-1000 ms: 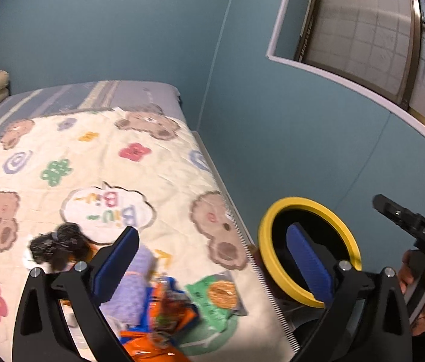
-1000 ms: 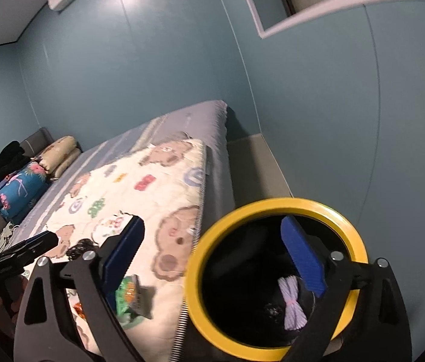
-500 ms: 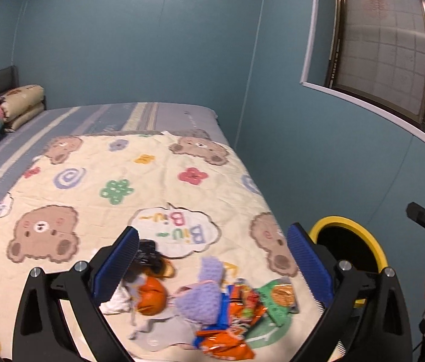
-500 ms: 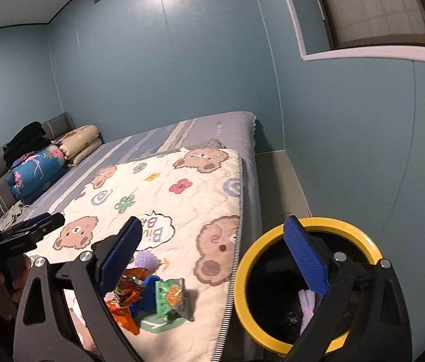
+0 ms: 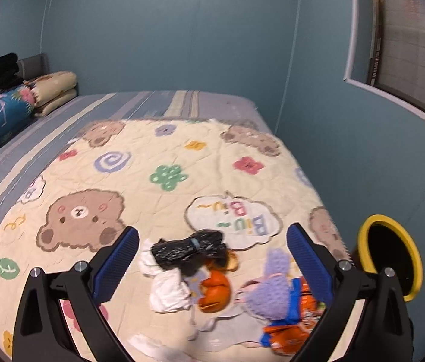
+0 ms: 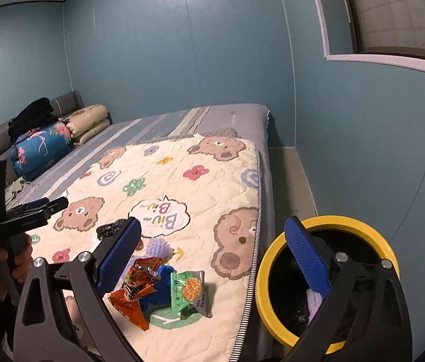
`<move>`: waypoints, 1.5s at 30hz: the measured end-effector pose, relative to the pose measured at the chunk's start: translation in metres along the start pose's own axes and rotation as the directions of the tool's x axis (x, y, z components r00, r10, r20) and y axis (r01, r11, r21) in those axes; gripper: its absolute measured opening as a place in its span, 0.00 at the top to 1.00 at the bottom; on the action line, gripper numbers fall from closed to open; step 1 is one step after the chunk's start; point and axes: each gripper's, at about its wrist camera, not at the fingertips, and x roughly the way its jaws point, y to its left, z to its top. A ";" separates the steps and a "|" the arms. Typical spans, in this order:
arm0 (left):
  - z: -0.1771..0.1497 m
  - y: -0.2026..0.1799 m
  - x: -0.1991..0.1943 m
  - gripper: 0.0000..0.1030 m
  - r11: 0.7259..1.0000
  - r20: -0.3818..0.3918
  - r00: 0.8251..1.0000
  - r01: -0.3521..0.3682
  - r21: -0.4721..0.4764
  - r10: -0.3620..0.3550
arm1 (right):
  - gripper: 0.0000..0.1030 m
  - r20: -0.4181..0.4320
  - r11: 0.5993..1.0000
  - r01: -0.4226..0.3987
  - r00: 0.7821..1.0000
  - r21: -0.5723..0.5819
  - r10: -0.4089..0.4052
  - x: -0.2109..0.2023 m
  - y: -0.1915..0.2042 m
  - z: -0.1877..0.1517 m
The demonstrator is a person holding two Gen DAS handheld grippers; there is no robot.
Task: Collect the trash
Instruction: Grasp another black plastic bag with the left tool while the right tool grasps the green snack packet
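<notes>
A heap of trash lies on the near part of the bear-print quilt (image 5: 158, 163): a black crumpled bag (image 5: 187, 249), white tissue (image 5: 167, 291), an orange wrapper (image 5: 215, 291), a purple knobbly piece (image 5: 272, 289). In the right wrist view an orange snack packet (image 6: 134, 289) and a green wrapper (image 6: 188, 289) show as well. The yellow-rimmed black bin (image 6: 327, 280) stands on the floor beside the bed, with a pale wad inside. My left gripper (image 5: 212, 259) hangs open above the heap, empty. My right gripper (image 6: 212, 253) is open and empty, between the heap and the bin.
Folded bedding (image 6: 43, 147) and a dark bundle (image 6: 31, 117) sit at the head of the bed. A blue wall with a window (image 6: 393, 12) runs close along the bed's right side, leaving a narrow floor strip (image 6: 291, 178). A hand (image 6: 4, 259) holds the left gripper's handle.
Both grippers have drawn back and swung left from the bin toward the bed. The heap now sits between the left fingers, and the bin has slid to the right edge of that view.
</notes>
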 end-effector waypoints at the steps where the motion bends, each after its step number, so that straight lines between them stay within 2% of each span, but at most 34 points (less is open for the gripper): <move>1: -0.001 0.003 0.002 0.08 1.000 -0.007 1.000 -0.004 -0.004 0.004 | 0.11 -0.008 1.000 -0.002 1.000 -0.002 0.002 0.003 0.002 -0.001; 10: -0.009 0.034 0.057 0.08 0.997 -0.111 0.992 -0.061 -0.049 0.055 | 0.11 -0.108 1.000 -0.005 0.994 -0.027 0.002 0.043 0.010 -0.023; 18: -0.009 0.037 0.099 0.08 0.997 -0.173 0.983 -0.075 -0.033 0.068 | 0.11 -0.219 1.000 -0.001 0.976 -0.028 -0.006 0.087 0.012 -0.049; 30: -0.023 0.032 0.153 0.08 0.998 -0.278 0.958 -0.067 -0.001 0.064 | 0.11 -0.352 0.999 0.004 0.936 -0.044 -0.019 0.136 0.018 -0.075; 37: -0.029 0.038 0.173 0.08 0.998 -0.322 0.945 -0.069 -0.006 0.063 | 0.11 -0.428 0.999 -0.011 0.904 -0.048 -0.011 0.156 0.022 -0.086; 41: -0.031 0.038 0.182 0.08 0.999 -0.340 0.940 -0.052 -0.017 0.043 | 0.11 -0.465 0.999 -0.019 0.885 -0.048 -0.006 0.167 0.025 -0.093; 45: -0.036 0.030 0.184 0.09 1.000 -0.346 0.938 -0.014 0.028 0.023 | 0.11 -0.504 0.999 -0.037 0.864 -0.038 0.013 0.177 0.030 -0.101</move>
